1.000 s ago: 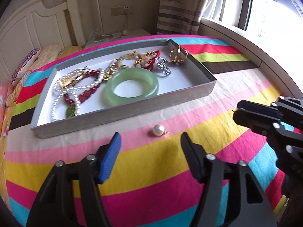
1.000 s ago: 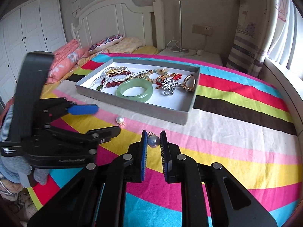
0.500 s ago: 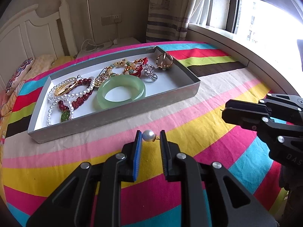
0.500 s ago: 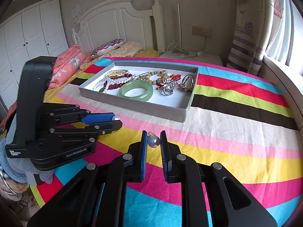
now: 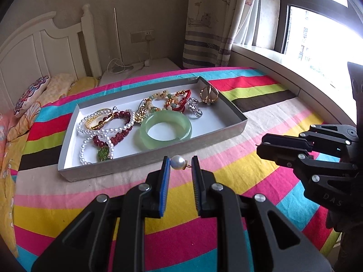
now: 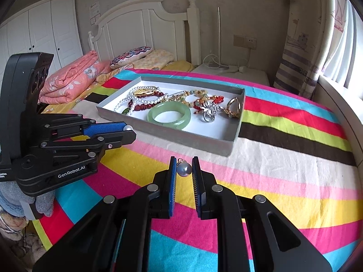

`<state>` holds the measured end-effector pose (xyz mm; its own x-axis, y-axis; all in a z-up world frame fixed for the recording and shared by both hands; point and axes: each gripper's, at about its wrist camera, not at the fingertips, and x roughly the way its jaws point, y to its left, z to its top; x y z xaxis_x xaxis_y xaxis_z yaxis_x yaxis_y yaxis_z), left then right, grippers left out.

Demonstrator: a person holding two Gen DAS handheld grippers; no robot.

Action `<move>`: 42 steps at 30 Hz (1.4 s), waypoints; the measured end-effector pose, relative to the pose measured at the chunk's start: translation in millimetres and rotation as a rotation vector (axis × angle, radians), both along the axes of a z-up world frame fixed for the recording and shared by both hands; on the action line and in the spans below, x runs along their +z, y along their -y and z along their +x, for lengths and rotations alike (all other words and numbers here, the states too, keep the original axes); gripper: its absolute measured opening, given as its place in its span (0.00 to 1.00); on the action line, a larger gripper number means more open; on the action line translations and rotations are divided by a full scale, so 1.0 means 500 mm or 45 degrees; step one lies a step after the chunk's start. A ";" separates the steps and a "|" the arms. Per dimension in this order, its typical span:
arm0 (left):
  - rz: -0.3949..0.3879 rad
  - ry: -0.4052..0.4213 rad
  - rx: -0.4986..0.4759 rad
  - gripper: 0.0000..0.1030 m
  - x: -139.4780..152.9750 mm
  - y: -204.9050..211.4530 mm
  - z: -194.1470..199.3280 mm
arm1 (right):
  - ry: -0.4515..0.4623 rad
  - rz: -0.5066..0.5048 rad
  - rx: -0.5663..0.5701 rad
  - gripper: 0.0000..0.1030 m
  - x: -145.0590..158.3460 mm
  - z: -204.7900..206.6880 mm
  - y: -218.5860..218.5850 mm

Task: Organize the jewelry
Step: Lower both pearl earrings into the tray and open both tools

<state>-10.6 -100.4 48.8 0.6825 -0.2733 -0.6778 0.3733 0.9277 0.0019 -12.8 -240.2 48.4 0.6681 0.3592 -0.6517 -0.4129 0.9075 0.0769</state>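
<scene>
Two grippers each clamp a pearl: left gripper [image 5: 180, 166] a white pearl earring [image 5: 177, 162], right gripper [image 6: 183, 168] a grey-blue pearl pendant [image 6: 184, 169], before the grey cardboard tray's [image 5: 145, 161] near edge.

A bed with a white wooden headboard [image 6: 136, 22] carries everything, its mattress covered by a spread of bright stripes in pink, yellow, turquoise, red, lime, dark brown and cream [image 6: 283, 165]. A shallow grey rectangular cardboard tray with a white inside [image 5: 140, 161] lies directly on the spread, straddling the cream, brown, lime and red stripes. Beyond the tray, toward the headboard, lie a folded salmon-pink floral quilt [image 6: 70, 77], an embroidered dark-patterned cushion [image 6: 130, 54] and a pale yellow pillow [image 6: 156, 59].
</scene>
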 end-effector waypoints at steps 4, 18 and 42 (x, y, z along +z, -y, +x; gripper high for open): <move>-0.002 0.025 0.014 0.18 0.020 -0.008 0.013 | 0.030 -0.019 0.008 0.16 0.015 0.016 -0.019; -0.119 0.000 0.105 0.18 0.045 -0.053 0.117 | 0.087 -0.054 0.033 0.16 0.030 0.116 -0.101; -0.191 -0.074 0.121 0.18 0.012 -0.044 0.206 | 0.029 -0.105 0.086 0.16 -0.021 0.196 -0.156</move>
<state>92.3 -78.4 54.9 0.6708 -0.3104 -0.6735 0.2794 0.9471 -0.1582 85.1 -162.3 37.9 0.6589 0.3497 -0.6660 -0.4744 0.8803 -0.0071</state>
